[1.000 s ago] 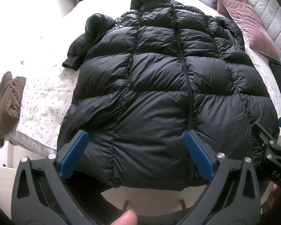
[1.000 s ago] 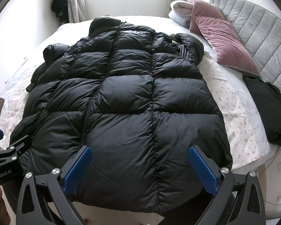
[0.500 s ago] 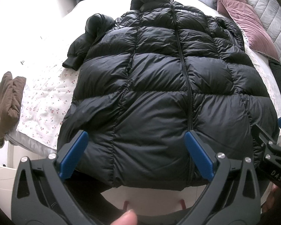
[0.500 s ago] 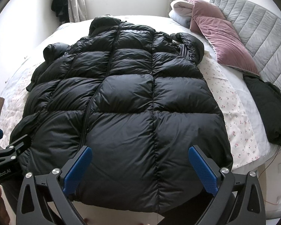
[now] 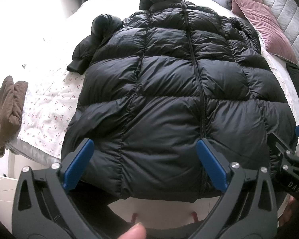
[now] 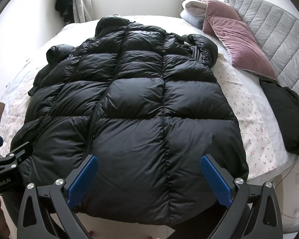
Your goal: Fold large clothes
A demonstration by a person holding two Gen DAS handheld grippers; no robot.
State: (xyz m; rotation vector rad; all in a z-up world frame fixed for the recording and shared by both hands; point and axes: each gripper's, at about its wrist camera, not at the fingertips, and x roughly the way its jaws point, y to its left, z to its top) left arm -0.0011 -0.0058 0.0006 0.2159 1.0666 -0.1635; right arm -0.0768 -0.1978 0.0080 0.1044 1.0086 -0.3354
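Note:
A large black puffer jacket [image 5: 169,91] lies flat and zipped on the bed, hem toward me; it also shows in the right wrist view [image 6: 133,103]. Its left sleeve [image 5: 89,47] is bunched at the far left, the right sleeve [image 6: 201,47] folded at the far right. My left gripper [image 5: 145,155] is open and empty, just above the hem's left half. My right gripper [image 6: 149,173] is open and empty above the hem's right half. Each gripper shows at the edge of the other's view.
The bed has a floral sheet [image 6: 245,107]. A brown garment [image 5: 4,111] lies at the bed's left edge, a dark garment [image 6: 285,115] at the right. Pink pillows [image 6: 235,37], a rolled blanket and a grey headboard [image 6: 277,39] stand at the right. A window is behind.

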